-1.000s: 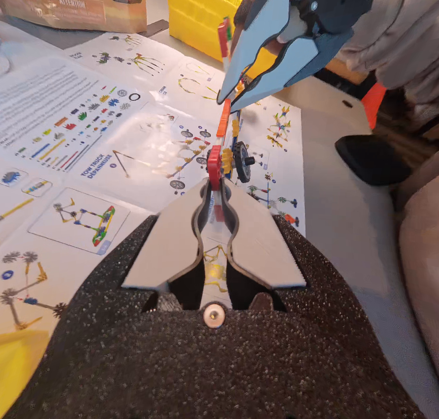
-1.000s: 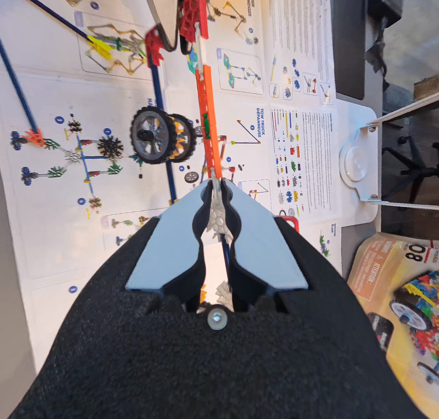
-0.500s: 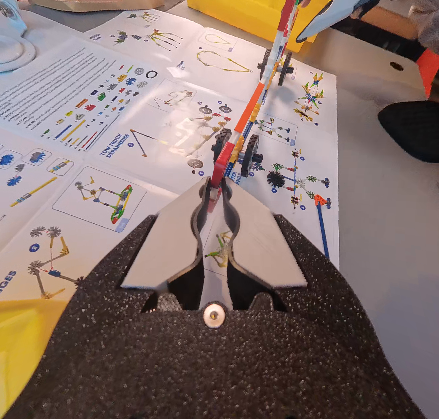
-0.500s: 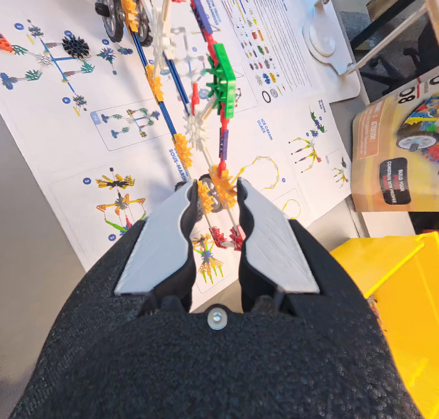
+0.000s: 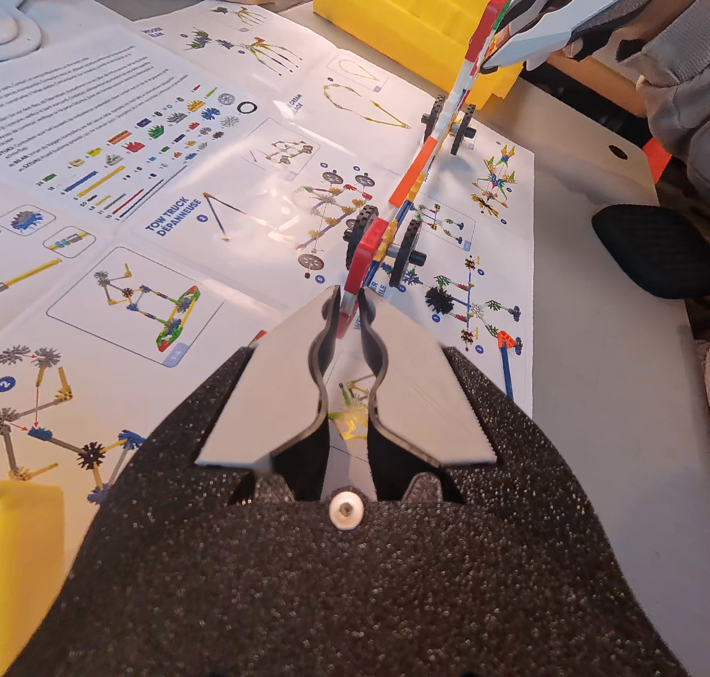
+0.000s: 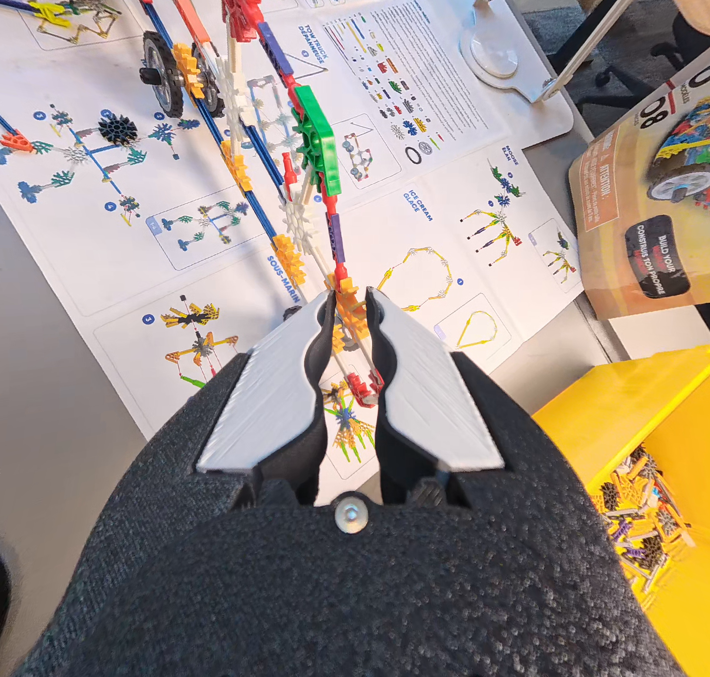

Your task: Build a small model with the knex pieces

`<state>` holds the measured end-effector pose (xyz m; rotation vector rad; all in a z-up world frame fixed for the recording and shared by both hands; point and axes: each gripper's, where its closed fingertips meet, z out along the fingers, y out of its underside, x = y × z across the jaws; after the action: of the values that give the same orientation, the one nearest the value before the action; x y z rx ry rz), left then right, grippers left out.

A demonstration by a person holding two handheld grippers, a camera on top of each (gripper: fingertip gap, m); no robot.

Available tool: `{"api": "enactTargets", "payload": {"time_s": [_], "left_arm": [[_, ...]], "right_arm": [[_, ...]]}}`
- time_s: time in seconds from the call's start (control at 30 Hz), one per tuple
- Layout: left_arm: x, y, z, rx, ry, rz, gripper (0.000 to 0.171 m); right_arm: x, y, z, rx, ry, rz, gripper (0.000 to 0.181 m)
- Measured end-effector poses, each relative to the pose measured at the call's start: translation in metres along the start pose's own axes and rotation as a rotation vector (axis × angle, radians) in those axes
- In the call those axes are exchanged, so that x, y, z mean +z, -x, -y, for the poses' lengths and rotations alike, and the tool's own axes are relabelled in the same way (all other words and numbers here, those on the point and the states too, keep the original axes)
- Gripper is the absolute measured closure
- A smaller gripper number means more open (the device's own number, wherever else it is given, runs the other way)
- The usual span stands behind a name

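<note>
A long toy model (image 5: pixel 413 171) of rods and connectors, with an orange panel and black wheels (image 5: pixel 405 251), stands on a printed instruction sheet (image 5: pixel 153 159). My left gripper (image 5: pixel 349 297) is shut on the red piece at its near end. My right gripper (image 5: pixel 495 59) shows at the top right, at the model's raised far end. In the right wrist view my right gripper (image 6: pixel 349 294) is shut on a yellow connector of the model (image 6: pixel 292 213). A green panel (image 6: pixel 319 148) and the wheels (image 6: pixel 169 79) lie ahead of it.
A yellow bin (image 5: pixel 403 17) stands behind the sheet; in the right wrist view the bin (image 6: pixel 634 428) holds several loose parts. A cardboard box (image 6: pixel 645 217) and a white stand base (image 6: pixel 495 55) lie beyond. A loose blue rod (image 5: pixel 507 370) lies at the sheet's right edge.
My right gripper let go of the model's middle, moved to its far end and closed on a yellow connector there. The left gripper kept its hold on the red piece.
</note>
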<state>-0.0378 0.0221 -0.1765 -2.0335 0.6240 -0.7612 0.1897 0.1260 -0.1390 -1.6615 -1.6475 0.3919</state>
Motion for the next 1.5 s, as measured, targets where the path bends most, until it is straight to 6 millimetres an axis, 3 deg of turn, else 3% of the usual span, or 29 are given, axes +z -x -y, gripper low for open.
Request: {"api": "enactTargets", "payload": {"time_s": [0.1, 0.27, 0.37, 0.57, 0.67, 0.83, 0.9, 0.93, 1.03, 1.13, 1.2, 1.27, 1.5], "left_arm": [[-0.005, 0.002, -0.001, 0.017, 0.018, 0.038, 0.155], [-0.031, -0.005, -0.004, 0.053, 0.054, 0.085, 0.146], [-0.042, -0.007, -0.014, 0.081, 0.073, 0.131, 0.147], [-0.046, -0.011, -0.024, 0.122, 0.111, 0.176, 0.147], [-0.049, -0.023, -0.038, 0.064, 0.209, 0.127, 0.146], [-0.038, -0.043, -0.071, -0.01, 0.335, 0.074, 0.145], [-0.033, -0.041, -0.081, 0.018, 0.387, 0.111, 0.147], [-0.032, -0.039, -0.081, 0.048, 0.387, 0.138, 0.157], [-0.031, -0.039, -0.081, 0.07, 0.393, 0.138, 0.168], [-0.032, -0.037, -0.08, 0.079, 0.377, 0.136, 0.171], [-0.033, -0.039, -0.075, 0.096, 0.346, 0.111, 0.171], [-0.035, -0.044, -0.065, 0.086, 0.286, 0.073, 0.171], [-0.044, -0.069, -0.03, 0.168, 0.092, -0.016, 0.171]], "right_arm": [[-0.007, 0.0, 0.007, 0.01, -0.018, -0.026, 0.158], [-0.038, 0.01, 0.046, -0.017, -0.128, -0.102, 0.157], [-0.041, 0.035, 0.059, -0.063, -0.145, -0.087, 0.157], [-0.028, 0.063, 0.071, -0.162, -0.146, -0.144, 0.156], [-0.022, 0.094, 0.084, -0.149, -0.204, -0.061, 0.156], [0.017, 0.146, 0.085, -0.139, -0.231, 0.121, 0.158], [0.036, 0.166, 0.084, -0.155, -0.219, 0.183, 0.159], [0.044, 0.171, 0.083, -0.178, -0.206, 0.187, 0.16], [0.048, 0.165, 0.094, -0.229, -0.223, 0.114, 0.161], [0.028, 0.129, 0.113, -0.212, -0.29, -0.043, 0.161], [0.018, 0.116, 0.119, -0.254, -0.289, -0.117, 0.161], [0.02, 0.121, 0.121, -0.275, -0.276, -0.106, 0.161], [0.054, 0.172, 0.136, -0.276, -0.319, 0.063, 0.161]]}}
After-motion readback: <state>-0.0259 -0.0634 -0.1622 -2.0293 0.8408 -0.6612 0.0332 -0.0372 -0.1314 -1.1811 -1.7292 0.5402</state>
